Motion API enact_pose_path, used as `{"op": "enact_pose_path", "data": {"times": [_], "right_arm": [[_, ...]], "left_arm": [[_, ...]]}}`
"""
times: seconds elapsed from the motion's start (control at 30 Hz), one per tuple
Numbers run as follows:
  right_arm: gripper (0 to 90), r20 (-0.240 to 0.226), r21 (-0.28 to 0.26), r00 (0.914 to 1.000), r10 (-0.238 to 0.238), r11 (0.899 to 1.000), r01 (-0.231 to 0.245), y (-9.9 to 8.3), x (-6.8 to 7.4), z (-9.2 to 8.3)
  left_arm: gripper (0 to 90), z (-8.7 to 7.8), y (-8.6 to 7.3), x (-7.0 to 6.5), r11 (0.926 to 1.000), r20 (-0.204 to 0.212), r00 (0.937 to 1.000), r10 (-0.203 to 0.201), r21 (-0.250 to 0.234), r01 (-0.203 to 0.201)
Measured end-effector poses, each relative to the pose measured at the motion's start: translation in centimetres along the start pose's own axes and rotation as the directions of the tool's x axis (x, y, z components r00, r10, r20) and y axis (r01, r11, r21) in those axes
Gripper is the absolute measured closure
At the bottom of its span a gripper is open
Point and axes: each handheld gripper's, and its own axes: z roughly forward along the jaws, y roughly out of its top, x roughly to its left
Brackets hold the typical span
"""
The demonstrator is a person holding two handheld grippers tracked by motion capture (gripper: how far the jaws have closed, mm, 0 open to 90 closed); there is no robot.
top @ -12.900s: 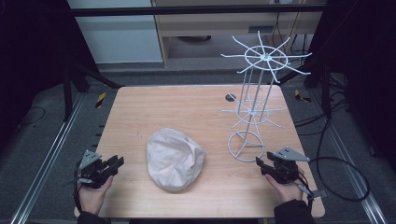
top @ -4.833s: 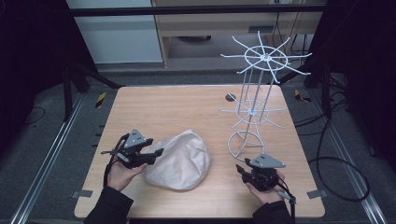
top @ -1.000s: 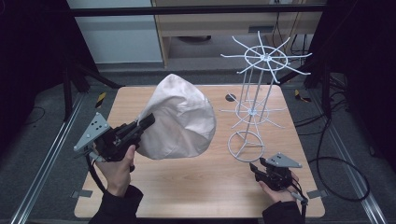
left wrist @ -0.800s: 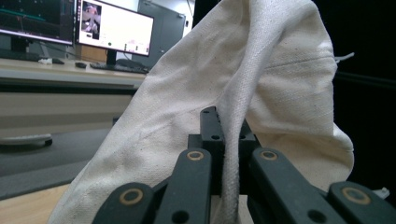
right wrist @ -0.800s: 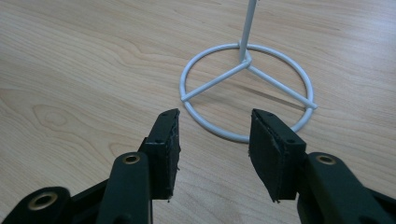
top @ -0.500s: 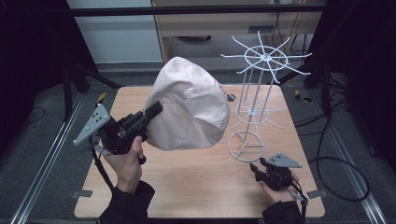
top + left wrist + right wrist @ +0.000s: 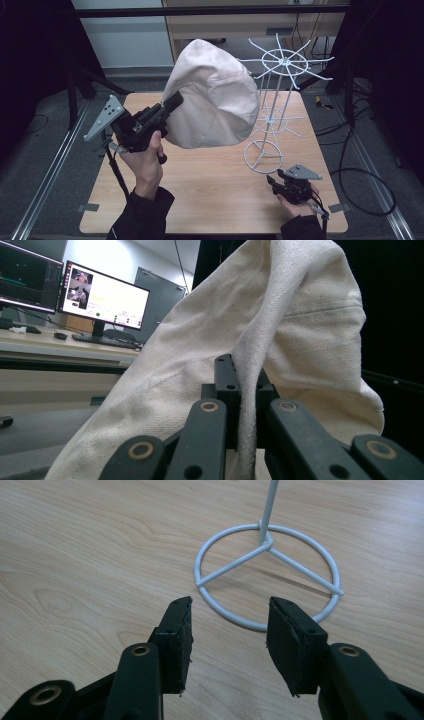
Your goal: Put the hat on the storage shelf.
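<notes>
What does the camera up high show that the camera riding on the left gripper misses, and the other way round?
High view alone: the white wire rack standing on the wooden table, and the right gripper, jaws open, resting near the rack's ring base. Left gripper view alone: lit computer monitors on a desk behind, and the fabric's rim pinched between the jaws. Both: the cream fabric hat lifted off the table in the left gripper.

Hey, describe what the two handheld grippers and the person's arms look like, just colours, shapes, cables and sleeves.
Both are black, pistol-shaped tools. The left gripper and the right gripper each carry a grey three-cornered plate with small holes on top. Their jaws are black linked bars with brass-coloured pivot pins, and the right gripper's flat pads look rough. A black cable trails from each. The person wears dark long sleeves.
</notes>
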Motion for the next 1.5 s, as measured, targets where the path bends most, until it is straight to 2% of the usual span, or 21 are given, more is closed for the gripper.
{"op": "enact_pose_path", "data": {"times": [0.3,0.5,0.67,0.8,0.97,1.07,1.3,1.5], "right_arm": [[53.2,-0.002,0.000,1.0000,-0.002,1.000,0.002,0.0,0.0,0.0],[53.2,-0.004,0.001,1.0000,-0.002,1.000,0.002,0.0,0.1,0.0],[53.2,-0.005,0.002,1.0000,-0.003,1.000,0.003,0.0,0.1,0.1],[53.2,-0.005,0.002,1.0000,-0.006,1.000,0.006,0.0,0.1,0.1],[53.2,-0.005,0.005,1.0000,-0.004,1.000,0.004,0.0,0.0,0.1],[53.2,-0.005,0.006,1.0000,-0.006,1.000,0.006,0.0,0.1,0.1],[53.2,-0.007,0.009,1.0000,-0.002,1.000,0.002,0.0,0.1,0.1],[53.2,-0.009,0.009,1.0000,-0.001,1.000,0.001,0.0,0.1,0.1]], "left_arm": [[88.0,2.2,0.4,-0.5,0.9999,-0.007,1.0000,0.005,0.009,-0.005],[88.0,3.2,0.0,-0.4,0.9997,-0.017,0.9998,0.010,0.024,-0.009],[87.9,3.6,-1.2,-0.1,0.9974,-0.022,0.9996,0.019,0.071,-0.017],[87.9,3.8,-2.2,0.6,0.9958,-0.025,0.9997,-0.002,0.092,0.004],[87.8,3.7,-3.2,1.2,0.9930,-0.028,0.9996,0.004,0.118,-0.001],[87.7,3.6,-3.7,1.4,0.9901,-0.041,0.9990,0.019,0.140,-0.013],[87.6,3.6,-4.6,1.9,0.9845,-0.041,0.9988,0.027,0.174,-0.019],[87.3,4.0,-5.7,1.6,0.9733,-0.036,0.9975,0.060,0.224,-0.051]]}}
